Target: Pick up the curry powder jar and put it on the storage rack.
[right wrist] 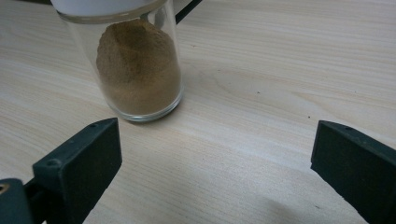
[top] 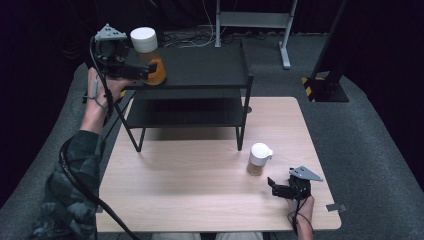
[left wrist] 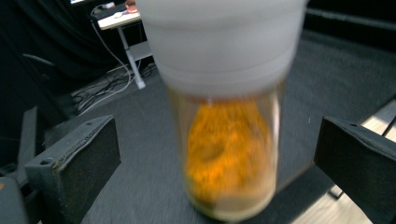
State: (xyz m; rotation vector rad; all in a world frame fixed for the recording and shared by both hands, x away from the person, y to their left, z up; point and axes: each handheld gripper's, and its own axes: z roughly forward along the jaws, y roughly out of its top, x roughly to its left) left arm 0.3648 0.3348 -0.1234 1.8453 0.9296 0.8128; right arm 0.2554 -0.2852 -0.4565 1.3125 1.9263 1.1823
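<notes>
A glass jar (top: 149,59) with a white lid and orange contents is at the front left corner of the black rack's top shelf (top: 200,65). My left gripper (top: 149,71) is open, and the orange jar (left wrist: 229,163) sits blurred between its wide-apart jaws, touching neither. A second white-lidded jar (top: 259,160) holding brown powder stands on the wooden table (top: 200,200) at the right. My right gripper (top: 273,187) is open, low over the table just right of and nearer than that jar. In the right gripper view the brown jar (right wrist: 135,70) stands ahead, left of centre, beyond the jaws.
The rack's lower shelf (top: 185,112) is bare, and its legs stand on the table's far half. Behind it are a grey metal stand (top: 255,20) and cables on the carpet. A black post with a yellow-striped base (top: 320,87) is off to the right of the table.
</notes>
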